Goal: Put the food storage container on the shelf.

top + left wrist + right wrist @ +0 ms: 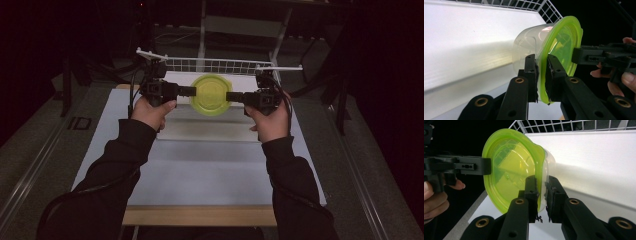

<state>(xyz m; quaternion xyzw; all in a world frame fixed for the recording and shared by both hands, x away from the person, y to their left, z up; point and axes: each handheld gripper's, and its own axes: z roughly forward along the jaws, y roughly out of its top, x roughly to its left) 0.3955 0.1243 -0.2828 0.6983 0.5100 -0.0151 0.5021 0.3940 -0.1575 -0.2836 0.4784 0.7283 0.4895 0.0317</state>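
Both grippers are pinching the same clear tub's green lid (211, 94) from opposite sides, so it hangs between them above the white table (200, 170), just short of the wire rack (215, 64). My left gripper (541, 75) clamps the lid's rim, my right gripper (541, 195) the opposite rim. Plenty of bare table toward me, while the rack crowds the far side.

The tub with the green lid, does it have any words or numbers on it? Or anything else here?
No words or numbers can be read.
Lid: plain green, no print seen.
Tub: clear, no label seen.
Left gripper and right gripper, both shut on the lid's rim: plain black, no writing.
Table: plain white.
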